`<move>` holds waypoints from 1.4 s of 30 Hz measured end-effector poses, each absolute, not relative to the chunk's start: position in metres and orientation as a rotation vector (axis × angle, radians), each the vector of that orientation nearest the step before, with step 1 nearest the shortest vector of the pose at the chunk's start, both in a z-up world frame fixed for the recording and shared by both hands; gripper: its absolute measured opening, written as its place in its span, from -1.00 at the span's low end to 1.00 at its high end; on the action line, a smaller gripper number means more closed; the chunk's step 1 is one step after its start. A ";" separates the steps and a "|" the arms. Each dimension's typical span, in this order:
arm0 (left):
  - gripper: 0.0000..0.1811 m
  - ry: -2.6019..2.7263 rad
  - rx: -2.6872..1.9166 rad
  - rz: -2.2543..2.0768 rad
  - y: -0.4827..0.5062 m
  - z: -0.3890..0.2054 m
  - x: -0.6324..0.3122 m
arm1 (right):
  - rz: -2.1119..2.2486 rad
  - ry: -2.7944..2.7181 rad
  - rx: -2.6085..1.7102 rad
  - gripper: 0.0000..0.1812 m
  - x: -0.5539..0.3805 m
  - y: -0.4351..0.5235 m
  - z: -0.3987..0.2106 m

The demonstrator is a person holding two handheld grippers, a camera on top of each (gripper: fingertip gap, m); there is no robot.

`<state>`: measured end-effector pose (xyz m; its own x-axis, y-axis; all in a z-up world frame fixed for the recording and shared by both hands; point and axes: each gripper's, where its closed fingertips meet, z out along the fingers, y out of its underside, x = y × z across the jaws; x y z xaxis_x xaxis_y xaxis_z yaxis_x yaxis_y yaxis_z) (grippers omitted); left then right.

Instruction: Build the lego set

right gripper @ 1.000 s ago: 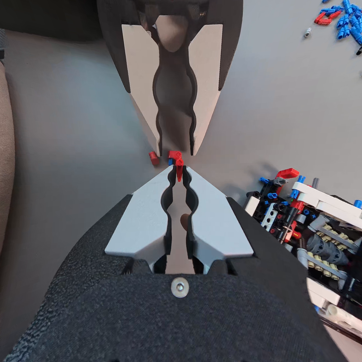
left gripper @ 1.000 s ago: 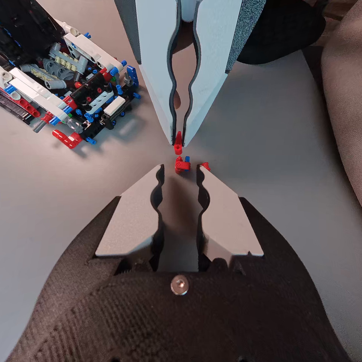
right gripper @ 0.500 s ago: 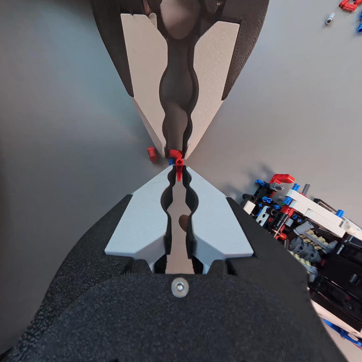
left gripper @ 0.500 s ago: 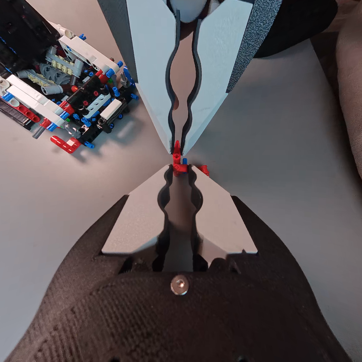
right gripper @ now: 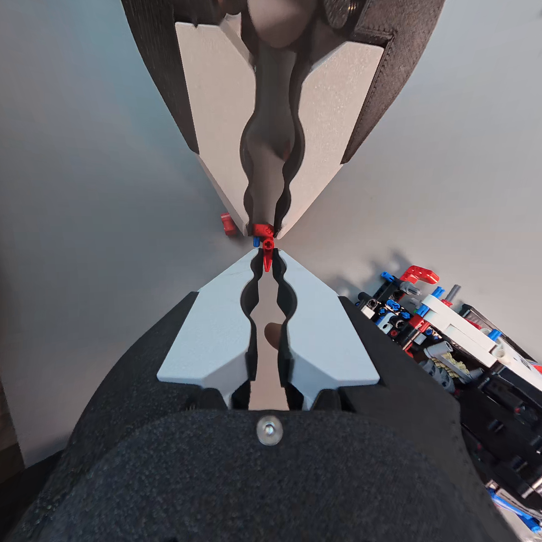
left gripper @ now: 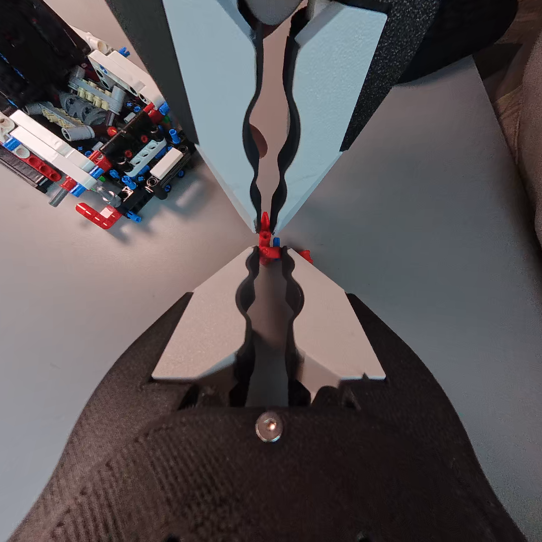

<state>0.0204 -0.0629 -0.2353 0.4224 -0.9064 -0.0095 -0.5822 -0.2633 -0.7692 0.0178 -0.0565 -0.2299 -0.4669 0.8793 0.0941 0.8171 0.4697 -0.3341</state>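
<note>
two grippers, three small red pieces (left gripper: 265, 231), one blue pin (left gripper: 276, 242), one part-built model (left gripper: 88, 140)

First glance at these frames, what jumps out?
Two claws meet tip to tip mid-frame: the right claw pinches a pointed red piece, the left claw clamps a small red connector. A half-built lego model sits to the side on the grey table.

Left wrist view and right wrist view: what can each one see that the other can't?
Only the left wrist view shows a brown padded seat edge at the right. Only the right wrist view shows the red pointed piece full length between the right gripper fingers. Both show the left gripper shut on the red connector, a loose red piece, the half-built model and the grey table.
</note>
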 end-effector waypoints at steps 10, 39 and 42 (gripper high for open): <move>-0.85 1.271 -1.956 -0.573 -0.064 -0.236 0.021 | 0.519 -2.404 -1.459 -0.96 0.016 -0.059 -0.227; -0.85 1.291 -1.925 -0.555 -0.065 -0.236 0.021 | 0.415 -2.547 -1.389 -0.97 0.018 -0.059 -0.233; -0.85 1.292 -1.922 -0.564 -0.065 -0.236 0.022 | 0.416 -2.554 -1.399 -0.97 0.017 -0.059 -0.233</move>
